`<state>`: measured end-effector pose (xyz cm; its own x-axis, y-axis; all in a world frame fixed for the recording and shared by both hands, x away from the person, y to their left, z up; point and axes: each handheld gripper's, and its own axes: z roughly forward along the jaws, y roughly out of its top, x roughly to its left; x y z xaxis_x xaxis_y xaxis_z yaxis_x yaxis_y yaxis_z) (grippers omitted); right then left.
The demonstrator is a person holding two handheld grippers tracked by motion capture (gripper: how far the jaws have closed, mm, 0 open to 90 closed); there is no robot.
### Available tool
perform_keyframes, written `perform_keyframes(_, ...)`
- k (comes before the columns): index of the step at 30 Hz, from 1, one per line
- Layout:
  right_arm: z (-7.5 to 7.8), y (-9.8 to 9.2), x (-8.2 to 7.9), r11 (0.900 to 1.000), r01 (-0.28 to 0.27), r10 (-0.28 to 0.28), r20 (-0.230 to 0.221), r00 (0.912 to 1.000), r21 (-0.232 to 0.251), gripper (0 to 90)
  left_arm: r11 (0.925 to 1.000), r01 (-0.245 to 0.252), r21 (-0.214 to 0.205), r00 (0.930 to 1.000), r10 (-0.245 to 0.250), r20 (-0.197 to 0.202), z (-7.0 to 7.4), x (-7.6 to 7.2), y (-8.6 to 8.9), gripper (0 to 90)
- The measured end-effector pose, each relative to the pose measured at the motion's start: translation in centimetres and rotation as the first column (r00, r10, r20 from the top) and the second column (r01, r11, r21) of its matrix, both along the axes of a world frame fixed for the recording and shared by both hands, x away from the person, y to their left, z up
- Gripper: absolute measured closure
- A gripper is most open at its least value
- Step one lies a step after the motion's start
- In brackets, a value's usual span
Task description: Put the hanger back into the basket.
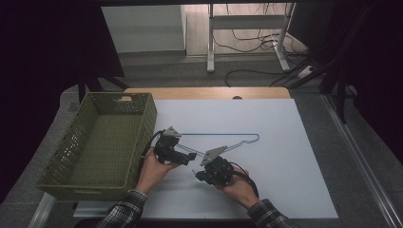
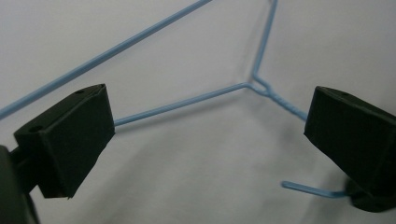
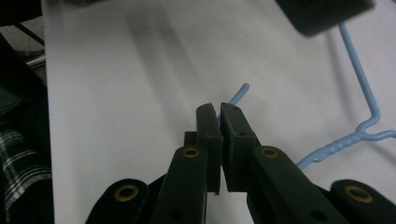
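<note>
A blue wire hanger [image 1: 223, 140] is being shown lying flat on a white sheet [image 1: 285, 180] that is spread over the desk [image 1: 209, 92]. In the high view the hanger is lying in the middle of the sheet, just right of a green basket [image 1: 102, 142] that is standing at the sheet's left edge.

The right gripper [image 3: 218, 108] is being held low over the sheet by the right hand [image 1: 240, 187]. Its jaws are being pressed together on the hanger's hook: in the right gripper view the blue wire is being pinched in the narrow slit between them, and the hook's free end is seen sticking out just beyond their tips. The twisted neck of the hanger is lying to the right of these jaws, apart from them.

The left gripper [image 2: 205, 144] is being held by the left hand [image 1: 152, 171], just beside the basket. Its jaws are standing wide apart with nothing being gripped. In the left gripper view the hanger's neck and one sloping arm are lying between the two jaws, on the sheet beyond them; whether the wire is being touched by either jaw cannot be told. The hook's end is seen near the right-hand jaw.
</note>
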<state>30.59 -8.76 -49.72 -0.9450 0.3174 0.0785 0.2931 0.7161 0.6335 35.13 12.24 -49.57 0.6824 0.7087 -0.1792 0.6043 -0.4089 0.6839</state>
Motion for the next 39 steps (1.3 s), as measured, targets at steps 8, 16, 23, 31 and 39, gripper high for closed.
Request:
perform_keyframes(8,0.8,-0.2,0.1,0.9998,-0.003,0.003,-0.003,1.0,0.018,87.0,0.9965,0.049,0.067,0.9987,-0.05,0.006,-1.3,1.2,-0.8,11.2)
perform_keyframes(16,1.1,-0.2,0.1,0.9996,-0.003,0.003,-0.004,1.0,0.028,87.0,0.9886,0.084,0.125,0.9959,-0.088,0.024,-2.0,2.1,-1.7,17.6)
perform_keyframes(23,1.3,-0.3,0.1,0.9994,-0.004,0.004,-0.003,1.0,0.035,87.0,0.9767,0.111,0.184,0.992,-0.12,0.039,-2.5,2.6,-2.6,18.2)
perform_keyframes(31,1.5,-0.3,0.1,0.9991,-0.007,0.007,0.002,1.0,0.042,87.0,0.9703,0.129,0.205,0.9891,-0.141,0.044,-2.9,3.1,-3.1,19.9)
perform_keyframes(39,1.7,-0.3,0.2,0.9988,-0.003,0.003,0.0,1.0,0.049,87.0,0.9515,0.175,0.253,0.9786,-0.196,0.061,-3.1,2.9,-3.7,35.8)
